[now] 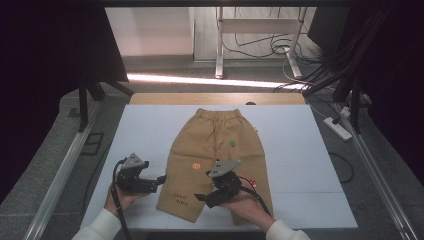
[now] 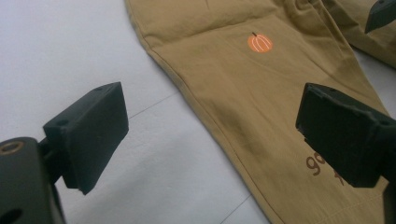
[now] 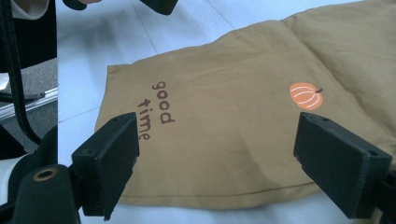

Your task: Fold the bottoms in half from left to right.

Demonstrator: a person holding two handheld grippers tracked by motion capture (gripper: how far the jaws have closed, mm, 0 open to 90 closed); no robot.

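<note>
Nearest me, my left gripper [image 1: 161,179] hovers at the 9 o'clock edge of the trousers' left leg, jaws spread wide, gripping nothing. My right gripper [image 1: 199,197] sits at about 5 o'clock over the gap between the legs, jaws likewise spread and empty. The tan trousers [image 1: 215,150] lie flat on the white table [image 1: 300,150], hems toward me, the "good time" print [image 3: 154,109] and pumpkin patch [image 3: 306,96] on the near leg, waistband [image 1: 218,114] out at 12 o'clock. I judge the cloth light, soft and floppy; I'd pinch the hem corners or side seam.
</note>
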